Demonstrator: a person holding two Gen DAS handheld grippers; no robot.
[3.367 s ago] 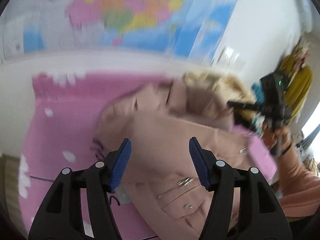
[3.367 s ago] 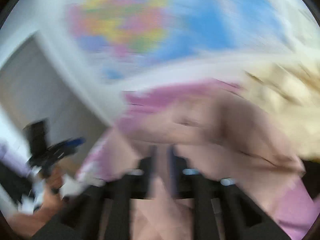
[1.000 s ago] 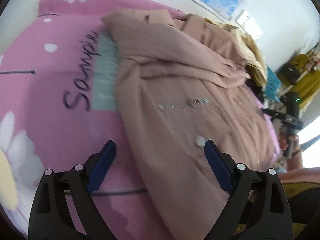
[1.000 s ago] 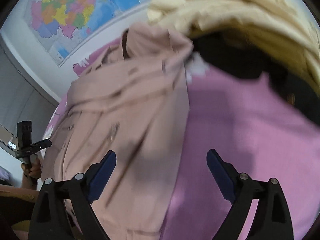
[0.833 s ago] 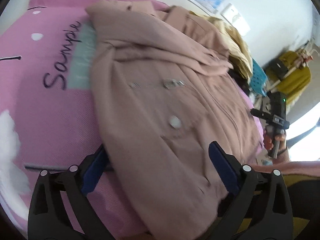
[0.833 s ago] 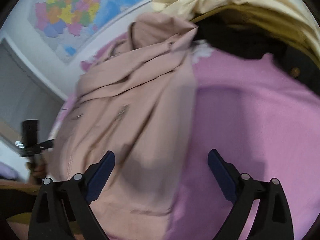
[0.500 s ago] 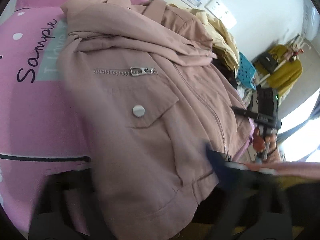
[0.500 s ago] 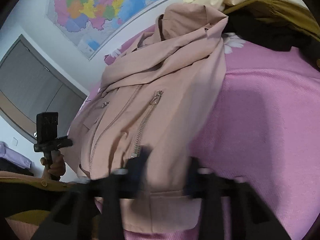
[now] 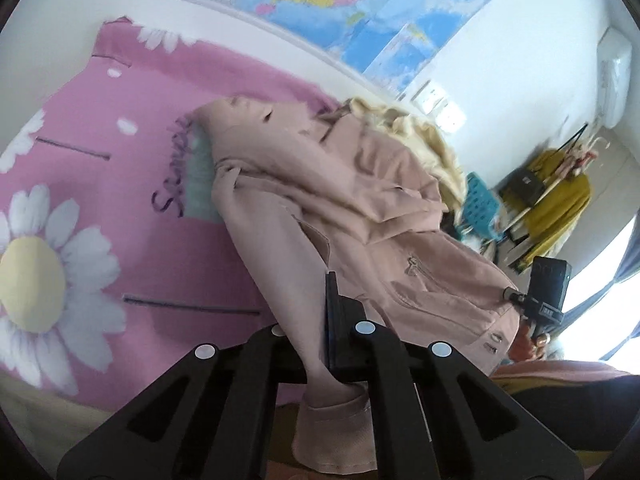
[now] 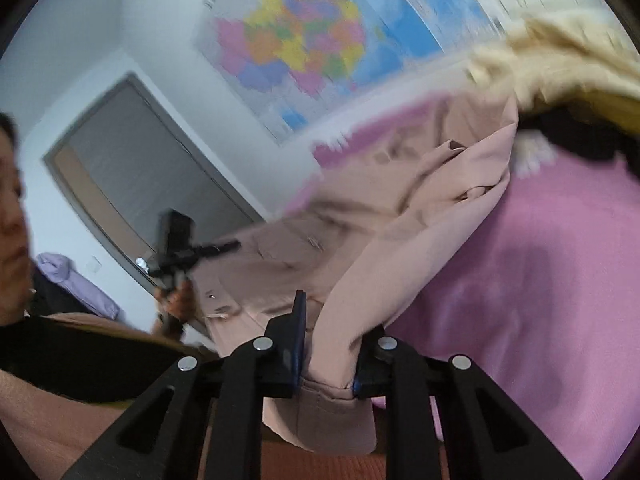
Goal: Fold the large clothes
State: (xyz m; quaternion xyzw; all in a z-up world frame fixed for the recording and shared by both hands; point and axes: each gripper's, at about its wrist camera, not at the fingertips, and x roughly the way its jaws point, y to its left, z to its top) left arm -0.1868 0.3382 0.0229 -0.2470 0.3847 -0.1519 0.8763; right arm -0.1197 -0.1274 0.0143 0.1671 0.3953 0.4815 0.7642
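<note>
Pink daisy-print bedding [image 9: 100, 184] covers the bed beneath a wall map [image 10: 304, 36]; on it lies the dusty-pink jacket [image 9: 340, 200], collar toward the wall, hem toward the person; a cream garment [image 9: 424, 136] is heaped just beyond it. Left gripper [image 9: 326, 320] is pressed tight on one hem corner; right gripper [image 10: 328, 344] is closing its jaws on the other corner, cloth bunched between them. Judging by this, the hem is being raised for a fold; next, both corners should travel together toward the collar, kept level and taut.
</note>
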